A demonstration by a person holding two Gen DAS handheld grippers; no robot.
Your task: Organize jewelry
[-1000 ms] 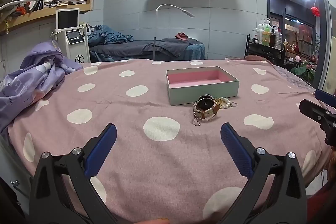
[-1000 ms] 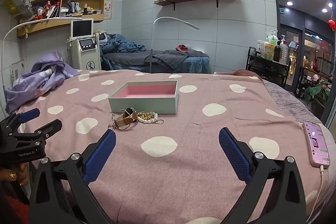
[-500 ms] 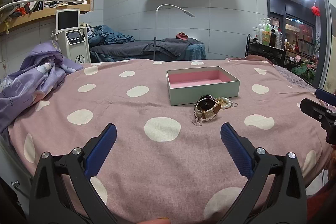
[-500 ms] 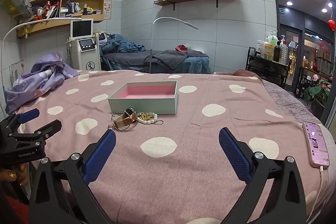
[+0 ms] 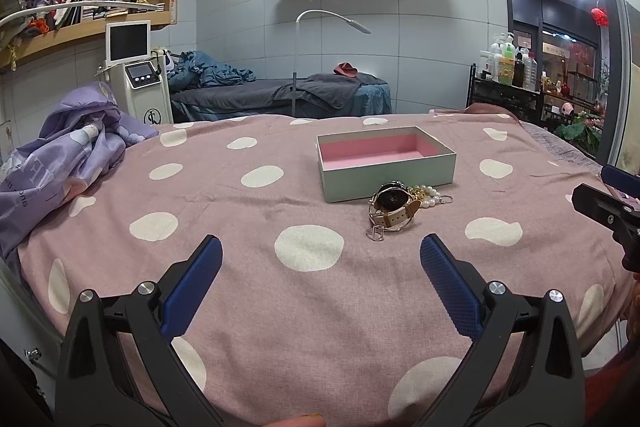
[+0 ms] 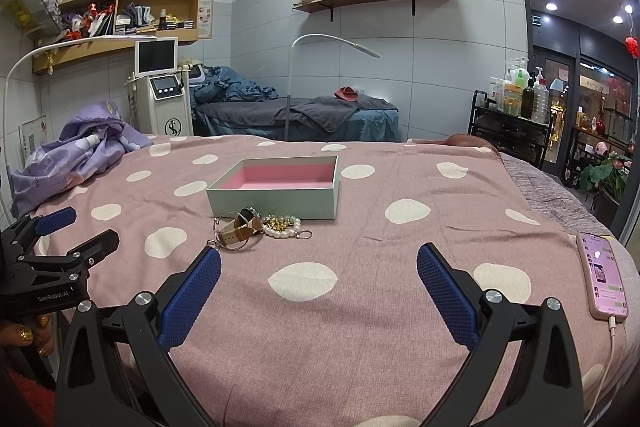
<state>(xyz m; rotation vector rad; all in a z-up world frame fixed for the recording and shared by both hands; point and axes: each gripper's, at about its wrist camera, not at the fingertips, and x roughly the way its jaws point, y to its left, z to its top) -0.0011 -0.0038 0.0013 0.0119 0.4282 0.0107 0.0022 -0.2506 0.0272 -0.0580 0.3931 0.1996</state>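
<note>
An open grey box [image 5: 386, 163] with a pink lining [image 6: 280, 183] rests on the polka-dot bed. Just in front of it lies a small heap of jewelry: a watch [image 5: 394, 207] with a tan strap [image 6: 238, 225], a pearl bracelet [image 5: 428, 197] [image 6: 282, 227] and thin metal rings. My left gripper [image 5: 320, 277] hovers open over the bedspread, short of the watch and a little to its left. My right gripper [image 6: 318, 281] is open too, nearer than the heap and to its right. Neither holds anything.
A pink phone [image 6: 602, 275] on a charging cable lies at the bed's right edge. A crumpled purple blanket [image 5: 60, 155] sits at the left. The pink dotted bedspread [image 5: 240, 211] spreads around the box. A machine, a treatment bed and shelves stand behind.
Both views have barely shifted; the grippers stay open and the jewelry has not moved.
</note>
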